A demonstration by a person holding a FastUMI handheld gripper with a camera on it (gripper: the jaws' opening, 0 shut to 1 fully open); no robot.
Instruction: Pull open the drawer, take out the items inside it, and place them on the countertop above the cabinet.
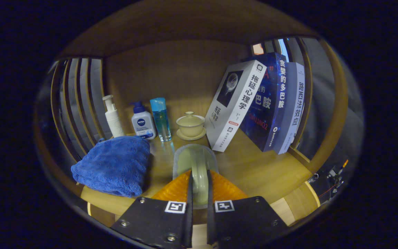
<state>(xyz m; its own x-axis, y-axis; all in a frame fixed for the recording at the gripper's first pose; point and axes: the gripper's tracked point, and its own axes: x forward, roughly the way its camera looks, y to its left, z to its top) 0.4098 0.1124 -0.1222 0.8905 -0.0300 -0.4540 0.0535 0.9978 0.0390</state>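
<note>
In the gripper view, the tongs (199, 193) were clenched on the pale green handle of a brush (199, 169) — both fingers pressed against the handle's sides, which rose narrow between them. The brush had an orange ribbed body (225, 188) spreading to either side just ahead of the fingers, and a grey-rimmed rounded end (195, 157) pointing toward twelve o'clock. It sat low over the wooden bench (254, 169); whether it touched the surface could not be told.

At about ten o'clock from the tongs lay a crumpled blue towel (114, 166), close beside the brush but apart from it. Beyond the towel, toward eleven o'clock, stood a row of upright containers: a white pump bottle (112, 119), a white bottle with a blue pump top (143, 122) and a clear blue bottle (161, 119), each near the next. At twelve o'clock, beyond the brush's end, a cream lidded cup (190, 124) rested on its saucer (191, 135). From one to two o'clock three books leaned rightward together — a white book (235, 103) in front, a dark blue book (271, 103) behind it and a pale lilac book (294, 107) at the far side. A wooden back wall (171, 76) closed the space behind everything.
</note>
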